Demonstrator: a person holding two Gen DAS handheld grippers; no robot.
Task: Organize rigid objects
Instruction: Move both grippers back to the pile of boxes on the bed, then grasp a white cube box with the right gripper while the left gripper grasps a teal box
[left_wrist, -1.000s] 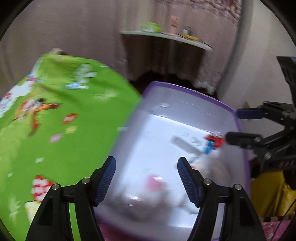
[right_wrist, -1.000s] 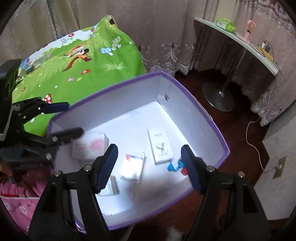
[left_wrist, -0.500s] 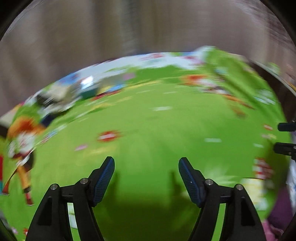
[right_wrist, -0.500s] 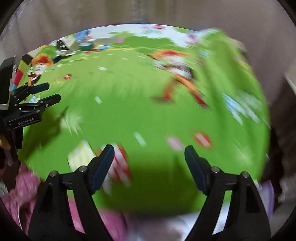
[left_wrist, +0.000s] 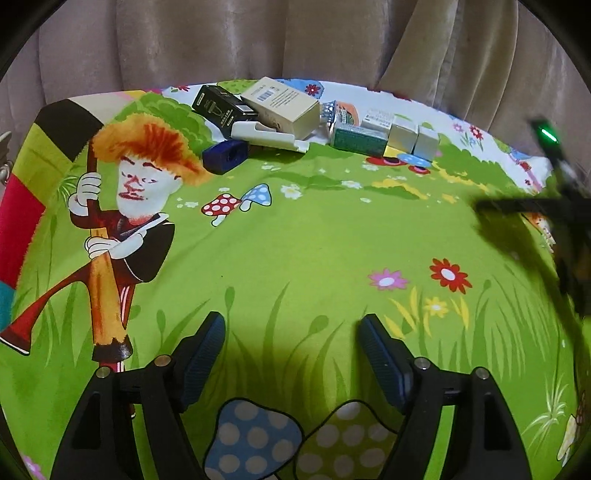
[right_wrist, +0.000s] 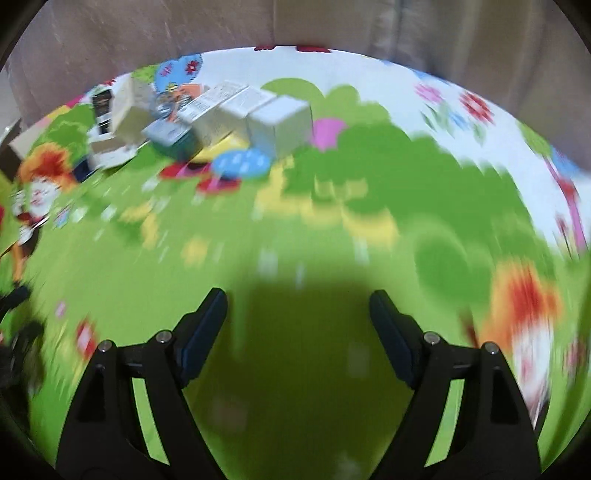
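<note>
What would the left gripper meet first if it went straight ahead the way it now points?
Class, the left gripper is open and empty. Straight ahead lies only the green cartoon-print cloth; the first object in line is probably the white plastic holder in front of the beige carton, though depth is uncertain.

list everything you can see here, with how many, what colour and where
black box: 1, black, far left of the pile
beige box: 1, cream, leaning on the pile beside the black box
white holder: 1, white, in front of the beige box
blue sharpener: 1, dark blue, nearest item on the left of the pile
green box: 1, teal green, right of centre
small white boxes: 2, white, side by side at the right end
printed sheet: 1, green cartoon print, under everything
curtain: beige, behind
left gripper: open, empty
right gripper: open, empty
</note>
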